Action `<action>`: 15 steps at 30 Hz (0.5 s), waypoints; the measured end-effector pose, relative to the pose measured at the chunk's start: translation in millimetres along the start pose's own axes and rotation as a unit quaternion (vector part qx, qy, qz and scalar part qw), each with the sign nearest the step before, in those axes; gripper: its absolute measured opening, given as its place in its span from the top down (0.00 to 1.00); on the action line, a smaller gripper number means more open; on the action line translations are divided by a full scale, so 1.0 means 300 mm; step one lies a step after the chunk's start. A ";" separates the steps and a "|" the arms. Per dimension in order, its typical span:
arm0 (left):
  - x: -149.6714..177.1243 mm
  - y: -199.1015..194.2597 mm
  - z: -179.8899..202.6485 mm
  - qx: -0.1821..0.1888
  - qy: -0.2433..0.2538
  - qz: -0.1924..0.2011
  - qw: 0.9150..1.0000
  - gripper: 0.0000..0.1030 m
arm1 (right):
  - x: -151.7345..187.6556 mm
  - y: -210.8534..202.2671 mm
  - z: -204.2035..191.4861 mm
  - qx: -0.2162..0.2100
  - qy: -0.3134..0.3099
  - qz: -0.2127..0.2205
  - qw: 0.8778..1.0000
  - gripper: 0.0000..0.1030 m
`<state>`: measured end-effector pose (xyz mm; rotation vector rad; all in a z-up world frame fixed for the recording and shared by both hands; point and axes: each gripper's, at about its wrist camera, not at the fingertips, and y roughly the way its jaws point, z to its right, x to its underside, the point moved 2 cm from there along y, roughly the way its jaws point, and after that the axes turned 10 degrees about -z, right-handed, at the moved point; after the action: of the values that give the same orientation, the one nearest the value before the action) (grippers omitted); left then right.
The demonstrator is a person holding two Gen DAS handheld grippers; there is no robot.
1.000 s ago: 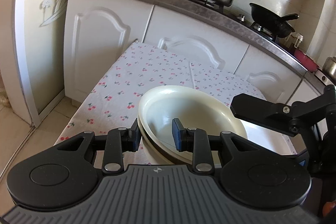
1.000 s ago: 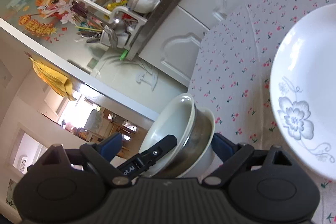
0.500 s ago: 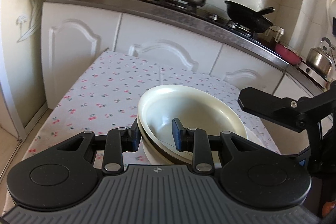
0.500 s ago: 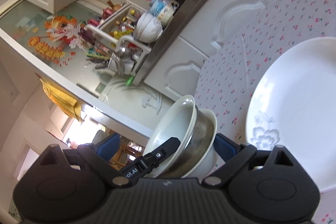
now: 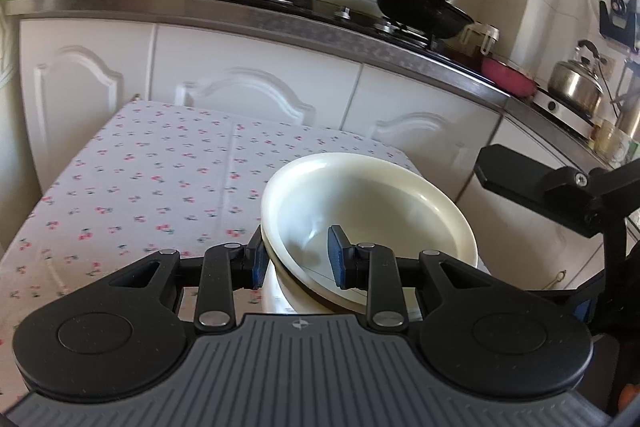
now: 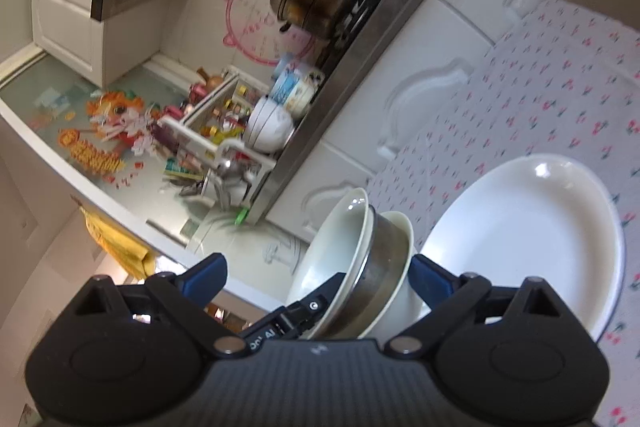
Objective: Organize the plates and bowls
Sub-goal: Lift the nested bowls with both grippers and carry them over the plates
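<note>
White kitchen cabinets (image 5: 256,67) back a cherry-print tablecloth (image 5: 152,179). Over it the left gripper (image 5: 298,259) pinches the near rim of a cream bowl (image 5: 368,203) nested in a steel bowl (image 6: 370,279). The right gripper (image 6: 316,273) brackets this stack, jaws opening, pads clear. Just beside lies a white plate (image 6: 532,247).

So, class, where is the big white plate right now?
In the right wrist view, the big white plate lies on the cherry-print tablecloth, lower right, beside the held bowl stack.
</note>
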<state>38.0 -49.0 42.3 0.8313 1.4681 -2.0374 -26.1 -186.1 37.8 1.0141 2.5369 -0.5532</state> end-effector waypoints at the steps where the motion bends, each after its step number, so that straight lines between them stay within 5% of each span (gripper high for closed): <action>1: 0.000 0.003 0.007 0.002 0.003 -0.001 1.000 0.68 | -0.004 -0.009 0.007 0.001 0.001 0.005 1.000 0.05; 15: -0.012 0.132 0.057 0.010 0.027 -0.036 0.999 0.68 | -0.039 -0.070 0.146 0.023 0.037 0.037 0.998 0.04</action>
<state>64.8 -77.2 22.9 0.8586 1.5311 -2.1002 -25.3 -227.7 10.2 1.1605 2.5488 -0.5657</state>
